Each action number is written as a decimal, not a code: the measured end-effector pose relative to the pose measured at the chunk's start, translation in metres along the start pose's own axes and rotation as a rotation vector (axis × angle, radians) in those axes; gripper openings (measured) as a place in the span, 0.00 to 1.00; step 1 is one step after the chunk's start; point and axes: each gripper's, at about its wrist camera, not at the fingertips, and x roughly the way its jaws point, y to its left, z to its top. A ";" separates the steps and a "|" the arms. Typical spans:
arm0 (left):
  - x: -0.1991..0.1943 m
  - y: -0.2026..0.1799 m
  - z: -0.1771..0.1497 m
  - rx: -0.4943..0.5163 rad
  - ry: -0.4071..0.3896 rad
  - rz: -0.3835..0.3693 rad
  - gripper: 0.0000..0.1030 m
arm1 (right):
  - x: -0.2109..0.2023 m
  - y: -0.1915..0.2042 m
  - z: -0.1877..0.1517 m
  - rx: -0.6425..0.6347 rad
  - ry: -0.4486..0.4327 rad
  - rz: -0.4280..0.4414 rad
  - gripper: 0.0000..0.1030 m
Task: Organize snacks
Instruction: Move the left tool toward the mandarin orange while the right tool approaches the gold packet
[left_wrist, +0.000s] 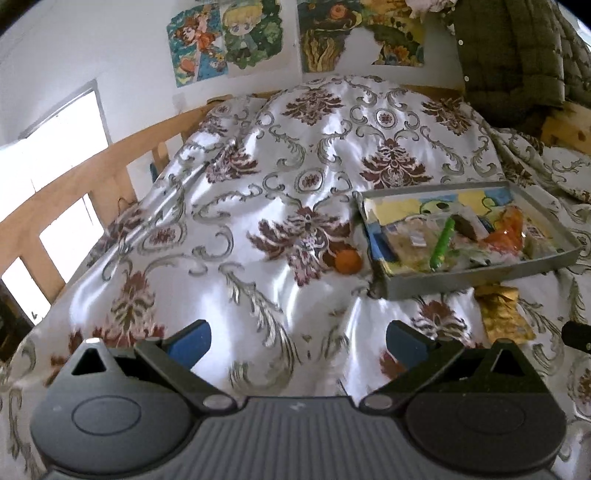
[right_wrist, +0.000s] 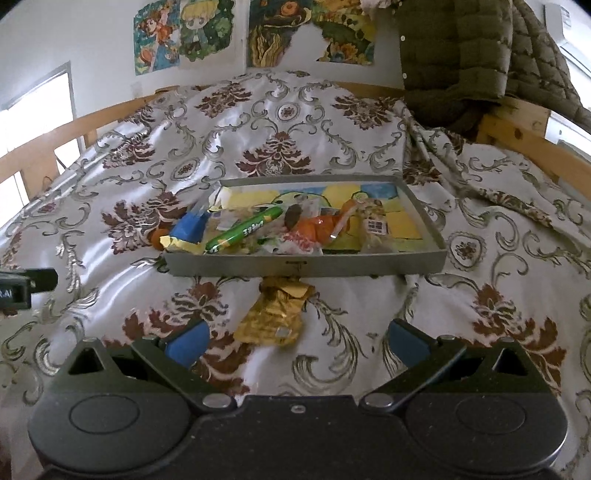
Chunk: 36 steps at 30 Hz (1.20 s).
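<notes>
Several snacks (right_wrist: 258, 229) fill tray (right_wrist: 303, 266).

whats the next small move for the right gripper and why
Probably ease the right gripper forward and down onto the gold wrapper. Its jaws are open and empty, and the wrapper lies on the bedspread just ahead of them, outside the grey tray that already holds the other snacks. An orange snack also sits outside, left of the tray.
</notes>
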 end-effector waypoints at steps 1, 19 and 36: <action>0.004 0.001 0.002 0.002 -0.006 0.000 1.00 | 0.005 0.001 0.002 -0.002 0.003 -0.001 0.99; 0.042 0.009 0.009 -0.033 0.066 -0.059 1.00 | 0.043 0.009 0.011 -0.009 0.017 0.003 0.99; 0.131 0.010 0.042 0.128 0.053 -0.022 1.00 | 0.093 0.017 0.001 0.023 0.100 0.071 0.99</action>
